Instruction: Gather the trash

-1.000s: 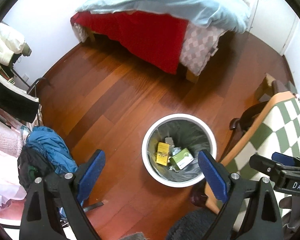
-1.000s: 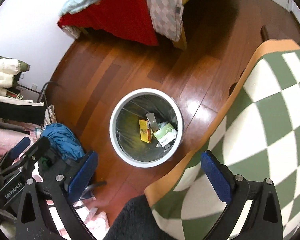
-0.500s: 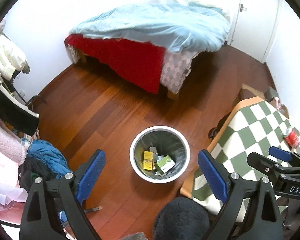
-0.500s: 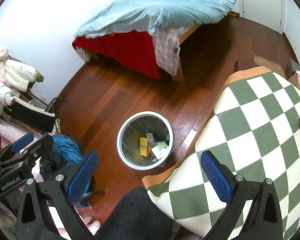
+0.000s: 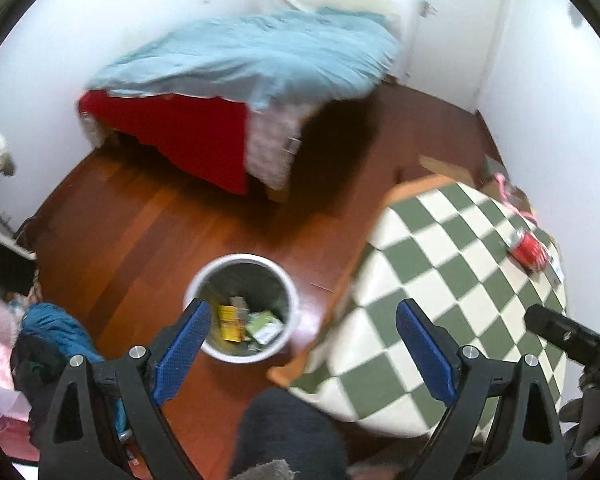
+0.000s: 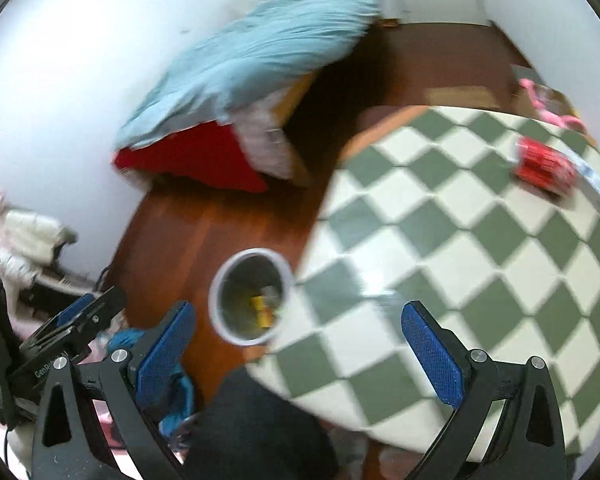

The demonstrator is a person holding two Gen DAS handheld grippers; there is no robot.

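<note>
A white round trash bin (image 5: 242,266) (image 6: 220,284) stands on the wooden floor, lined with a dark bag and holding a yellow box (image 5: 230,322) and a green-and-white carton (image 5: 265,326). A crushed red can (image 5: 530,249) (image 6: 544,166) lies on the far right of the green-and-white checkered table (image 5: 440,264) (image 6: 440,232). My left gripper (image 5: 302,338) is open and empty, high above the bin and the table's edge. My right gripper (image 6: 298,336) is open and empty too, above the table's near edge.
A bed (image 5: 244,64) with a light blue cover and red sheet fills the far side. Clothes are piled at the left (image 5: 52,328). A dark chair seat (image 5: 284,432) sits below me. Pink items (image 6: 548,110) and a cardboard box lie beyond the table.
Both grippers have risen and swung right, away from the bin. The table top and the red can have come into view. Both stay open.
</note>
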